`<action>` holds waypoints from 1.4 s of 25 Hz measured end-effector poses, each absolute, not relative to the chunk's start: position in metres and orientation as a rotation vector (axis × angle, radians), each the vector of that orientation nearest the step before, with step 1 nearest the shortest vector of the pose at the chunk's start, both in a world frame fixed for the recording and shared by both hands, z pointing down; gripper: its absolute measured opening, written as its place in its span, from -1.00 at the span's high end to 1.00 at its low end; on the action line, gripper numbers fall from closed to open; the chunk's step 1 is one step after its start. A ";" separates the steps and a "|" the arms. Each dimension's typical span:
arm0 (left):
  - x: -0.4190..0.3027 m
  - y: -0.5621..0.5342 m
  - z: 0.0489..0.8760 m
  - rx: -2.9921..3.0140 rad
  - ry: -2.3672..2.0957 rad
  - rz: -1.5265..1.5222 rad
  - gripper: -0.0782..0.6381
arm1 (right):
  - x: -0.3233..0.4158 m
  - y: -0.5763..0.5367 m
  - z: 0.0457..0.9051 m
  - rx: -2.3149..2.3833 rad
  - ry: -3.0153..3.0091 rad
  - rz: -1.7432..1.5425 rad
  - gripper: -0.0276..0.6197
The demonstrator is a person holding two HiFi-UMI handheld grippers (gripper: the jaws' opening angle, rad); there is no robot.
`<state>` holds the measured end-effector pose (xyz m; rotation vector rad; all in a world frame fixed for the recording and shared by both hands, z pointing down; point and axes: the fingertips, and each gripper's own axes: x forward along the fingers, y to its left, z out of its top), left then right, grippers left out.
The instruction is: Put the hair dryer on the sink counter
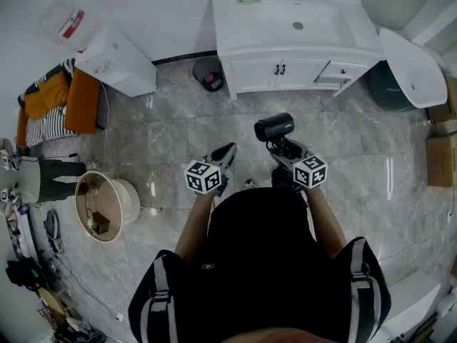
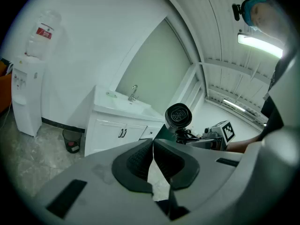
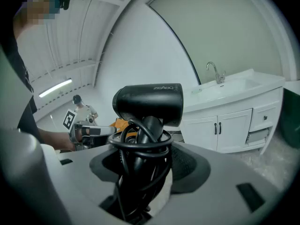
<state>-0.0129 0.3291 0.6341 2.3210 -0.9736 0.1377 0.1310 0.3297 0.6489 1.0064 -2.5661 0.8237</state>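
Note:
A black hair dryer (image 1: 274,127) (image 3: 149,103) stands upright between the jaws of my right gripper (image 1: 283,147) (image 3: 143,165), which is shut on its handle with the cord wound round it. It also shows in the left gripper view as a round black barrel (image 2: 178,116). My left gripper (image 1: 223,157) (image 2: 152,165) is shut with nothing in it, held to the left of the right one. The white sink counter (image 1: 253,20) (image 3: 234,90) (image 2: 117,108) with its basin and tap (image 3: 214,72) lies ahead, some way across the floor.
A white cabinet with doors (image 1: 265,73) carries the counter. A small bin (image 1: 208,73) stands left of it, a water dispenser (image 1: 114,59) further left, a round basket (image 1: 107,204) on the tiled floor at left. A white lid on a green tub (image 1: 410,66) sits right.

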 end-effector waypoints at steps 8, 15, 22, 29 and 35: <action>-0.020 0.335 0.633 2.325 -0.972 0.140 0.73 | 0.123 0.338 0.647 0.996 -2.568 0.802 -0.04; -0.021 0.337 0.634 2.326 -0.971 0.142 0.73 | 0.125 0.341 0.647 1.016 -2.570 0.821 -0.04; -0.026 0.336 0.637 2.311 -0.984 0.144 0.73 | 0.123 0.333 0.646 1.008 -2.569 0.822 -0.04; -0.028 0.315 0.635 2.289 -1.005 0.155 0.73 | 0.127 0.304 0.646 1.013 -2.575 0.851 -0.04; -0.023 0.285 0.634 2.278 -1.029 0.170 0.73 | 0.131 0.267 0.647 1.008 -2.591 0.884 -0.04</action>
